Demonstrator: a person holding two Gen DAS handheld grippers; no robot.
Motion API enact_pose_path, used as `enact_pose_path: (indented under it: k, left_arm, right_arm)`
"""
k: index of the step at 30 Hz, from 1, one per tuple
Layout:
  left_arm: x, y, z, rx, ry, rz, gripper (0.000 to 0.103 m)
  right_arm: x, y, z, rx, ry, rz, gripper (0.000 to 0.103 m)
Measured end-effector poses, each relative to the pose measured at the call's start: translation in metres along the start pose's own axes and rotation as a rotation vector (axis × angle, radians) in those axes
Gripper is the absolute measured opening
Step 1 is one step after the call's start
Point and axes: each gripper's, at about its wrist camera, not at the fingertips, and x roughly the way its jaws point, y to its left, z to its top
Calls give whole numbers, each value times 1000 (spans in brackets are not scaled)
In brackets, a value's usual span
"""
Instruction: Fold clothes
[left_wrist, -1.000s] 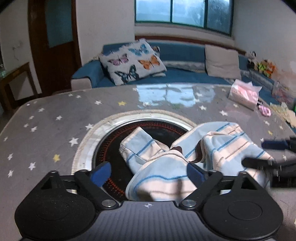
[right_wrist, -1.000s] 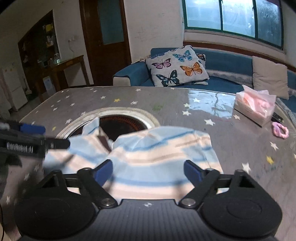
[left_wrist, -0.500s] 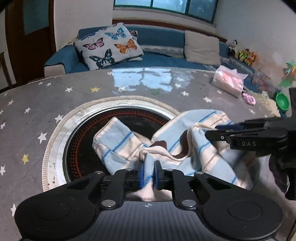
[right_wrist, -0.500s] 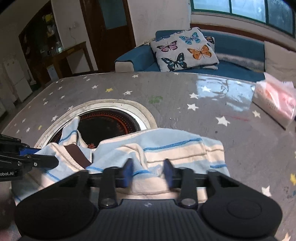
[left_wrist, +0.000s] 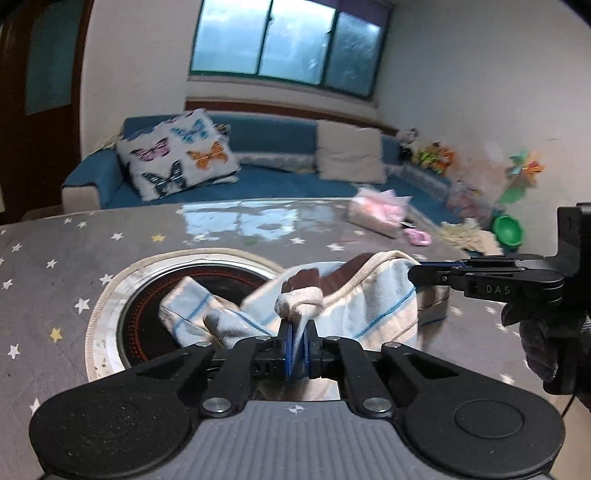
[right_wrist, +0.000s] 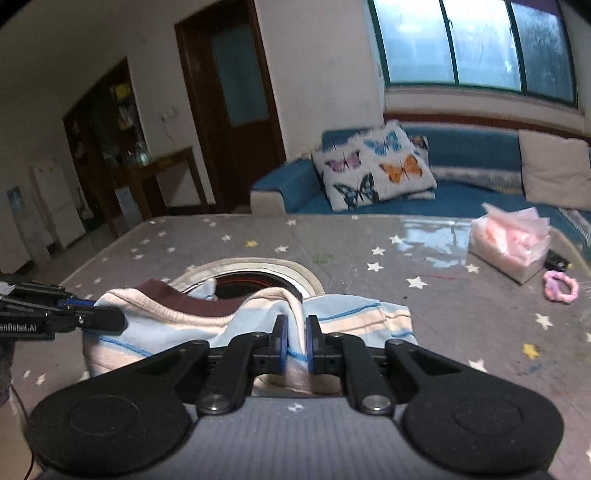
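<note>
garment (left_wrist: 369, 314) draped on table (left_wrist: 55, 266), partly over round recess (left_wrist: 147, 314) | tissue pack (right_wrist: 509, 243) set far right | sofa (right_wrist: 461, 173) placed behind table

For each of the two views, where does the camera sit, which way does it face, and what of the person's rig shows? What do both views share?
Left wrist view: sits on the left gripper, faces across the grey star-print table toward the blue sofa; its fingers pinch the blue-and-cream striped garment; the right gripper enters from the right.
Right wrist view: sits on the right gripper, same facing; fingers pinch the garment; the left gripper enters from the left.
Shared: garment, table, sofa, butterfly-print pillow, pink tissue pack.
</note>
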Motion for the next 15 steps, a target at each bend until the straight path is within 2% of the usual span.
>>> enact_pose_path:
  k: [3,6,11,15]
  left_arm:
    - [-17,-11,-17,21,9,-49,6]
    - [-23,-22,-38,47,55,-86,6]
    - [-15,-31,-75,69,194,-125,6]
    - [-10,-35,-99,97,287,-121,6]
  right_arm:
    - [-31,2,-17,-1,-7,14,8]
    - [-56,6,-38,3,15,37,8]
    - [-75,11,-72,-12,120,75,9]
    - [-86,8,-79,-15,170,103,13]
